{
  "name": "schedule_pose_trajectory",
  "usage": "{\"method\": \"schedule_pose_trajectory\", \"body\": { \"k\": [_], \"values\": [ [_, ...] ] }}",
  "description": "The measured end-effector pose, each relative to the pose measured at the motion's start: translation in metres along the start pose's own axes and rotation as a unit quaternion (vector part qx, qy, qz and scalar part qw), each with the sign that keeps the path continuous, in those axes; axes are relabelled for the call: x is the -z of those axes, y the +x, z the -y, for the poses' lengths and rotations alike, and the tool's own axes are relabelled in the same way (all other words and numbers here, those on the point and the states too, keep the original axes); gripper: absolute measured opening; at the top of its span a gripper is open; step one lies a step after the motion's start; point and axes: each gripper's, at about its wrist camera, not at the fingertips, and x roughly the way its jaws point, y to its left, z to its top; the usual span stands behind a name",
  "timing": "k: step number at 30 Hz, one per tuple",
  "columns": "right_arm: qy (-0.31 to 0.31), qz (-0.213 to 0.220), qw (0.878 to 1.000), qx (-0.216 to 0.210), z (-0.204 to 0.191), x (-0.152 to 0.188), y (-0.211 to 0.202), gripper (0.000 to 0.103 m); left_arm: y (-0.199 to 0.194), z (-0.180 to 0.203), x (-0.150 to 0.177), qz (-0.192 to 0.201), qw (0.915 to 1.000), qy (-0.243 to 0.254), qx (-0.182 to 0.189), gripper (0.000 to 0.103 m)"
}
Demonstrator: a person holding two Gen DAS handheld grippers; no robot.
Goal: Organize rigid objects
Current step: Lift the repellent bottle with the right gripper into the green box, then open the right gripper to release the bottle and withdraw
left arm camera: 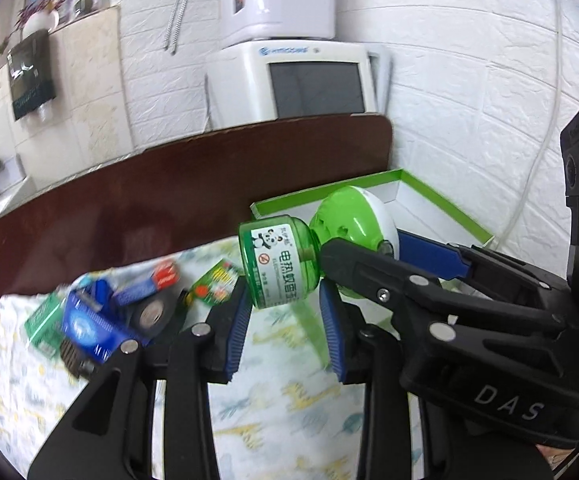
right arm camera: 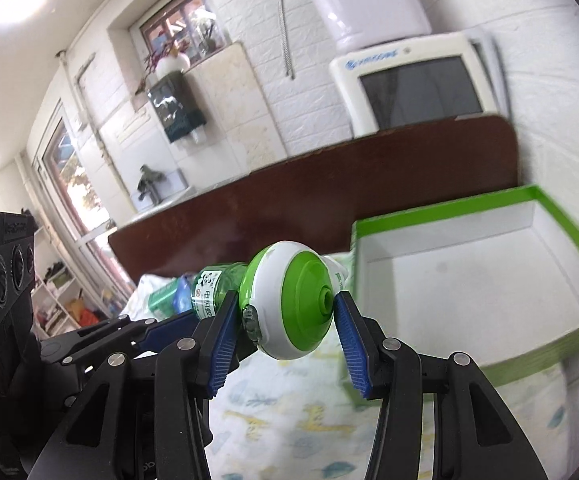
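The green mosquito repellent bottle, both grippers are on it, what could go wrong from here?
1. The right gripper pinches only the rounded heater head; it might slip off that curved surface.
2. The left gripper brackets the green bottle, so opposing pulls could twist bottle from head.
3. Swinging toward the green-rimmed box could clip its near wall.

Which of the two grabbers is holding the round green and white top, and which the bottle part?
The right gripper clamps the domed green and white heater head. The left gripper holds the clear green bottle with the panda label.
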Motion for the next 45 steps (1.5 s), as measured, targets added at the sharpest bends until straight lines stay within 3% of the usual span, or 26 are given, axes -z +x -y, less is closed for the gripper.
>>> {"method": "schedule_pose_trajectory", "body": {
  "k": [7,16,24,28,32,36,38,40,41,45],
  "values": [
    [0.027,0.025,0.999,0.026,0.048,-0.026,-0.009,0.05,0.039,0.033,-0.037,-0.007,0.999,0.035,0.028,0.031],
    [0.085,0.028,0.994,0.065,0.122,-0.043,0.002,0.05,0.112,0.073,-0.07,-0.057,0.9925,0.076,0.078,0.031],
    [0.125,-0.01,0.984,0.128,0.171,-0.042,0.024,0.051,0.169,0.093,-0.072,-0.127,0.982,0.096,0.101,0.031],
    [0.139,-0.037,0.978,0.154,0.184,-0.04,0.04,0.051,0.182,0.102,-0.07,-0.135,0.9793,0.117,0.094,0.031],
    [0.163,-0.065,0.972,0.154,0.199,-0.035,0.052,0.05,0.19,0.107,-0.068,-0.15,0.9761,0.12,0.103,0.033],
    [0.153,-0.049,0.971,0.176,0.199,-0.036,0.046,0.049,0.185,0.115,-0.065,-0.154,0.9733,0.134,0.105,0.033],
    [0.148,-0.049,0.97,0.185,0.198,-0.035,0.045,0.049,0.182,0.118,-0.062,-0.161,0.9709,0.141,0.108,0.036],
    [0.146,-0.051,0.97,0.19,0.197,-0.034,0.044,0.049,0.18,0.116,-0.059,-0.178,0.9679,0.142,0.106,0.053],
    [0.145,-0.055,0.969,0.192,0.197,-0.033,0.043,0.049,0.18,0.114,-0.058,-0.18,0.9685,0.14,0.101,0.056],
    [0.145,-0.069,0.963,0.215,0.193,-0.035,0.039,0.049,0.165,0.099,-0.055,-0.17,0.9733,0.128,0.086,0.06]
  ]
}}
